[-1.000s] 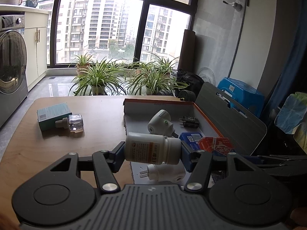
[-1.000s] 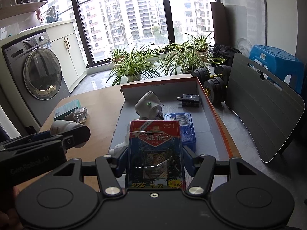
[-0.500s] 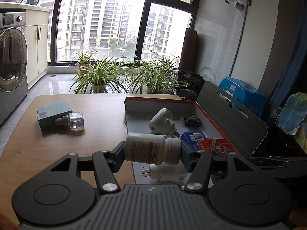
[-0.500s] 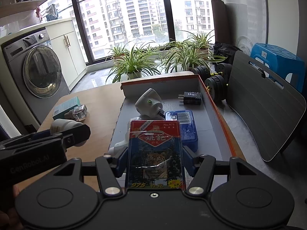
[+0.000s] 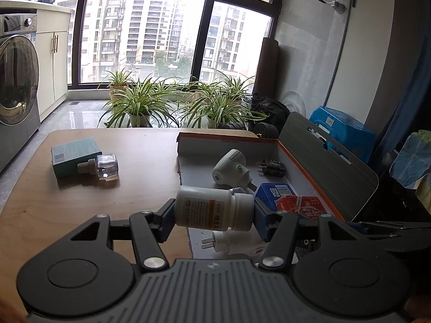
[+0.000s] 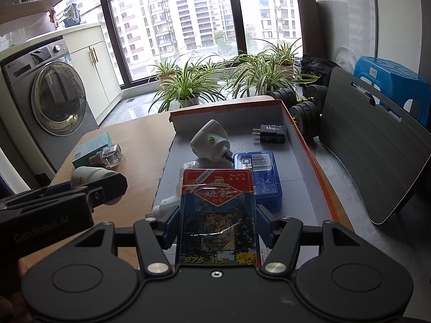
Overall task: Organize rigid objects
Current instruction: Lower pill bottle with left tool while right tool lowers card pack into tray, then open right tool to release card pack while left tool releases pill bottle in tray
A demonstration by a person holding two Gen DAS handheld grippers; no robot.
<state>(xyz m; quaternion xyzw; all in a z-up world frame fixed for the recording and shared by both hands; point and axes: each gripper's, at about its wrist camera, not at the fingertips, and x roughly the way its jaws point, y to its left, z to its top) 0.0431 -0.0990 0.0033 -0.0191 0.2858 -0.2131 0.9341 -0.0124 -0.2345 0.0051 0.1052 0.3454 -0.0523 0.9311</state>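
1. far left on the wooden table point(image 5: 80, 196), a teal carton point(image 5: 74, 154) lies flat with a small clear glass bottle point(image 5: 103, 167) touching its near edge. these two sit outside the tray. the carton looks light and stiff, so you can take it across its short sides. the bottle is likely fragile and slick, so pinch its square body, not the tan neck.

2. your left gripper point(image 5: 214, 211) is clamped on a white pill bottle point(image 5: 212, 208), held sideways with one pad on its base and the other on its cap. it hangs over the near left edge of the grey tray point(image 5: 304, 158). the plastic looks hard and smooth. held end to end it could spin, so keep it level.

3. inside the tray you have a white plug-in heater point(image 5: 231, 168), a black adapter point(image 5: 272, 167), a blue case point(image 6: 257, 177) and a second white plug point(image 5: 231, 243) at the near end.

4. your right gripper point(image 6: 217, 227) is closed on a shrink-wrapped deck of playing cards point(image 6: 218, 215), pads on its long edges, above the tray's near end. the film looks slippery and the deck is probably dense for its size. set it flat beside the blue case.
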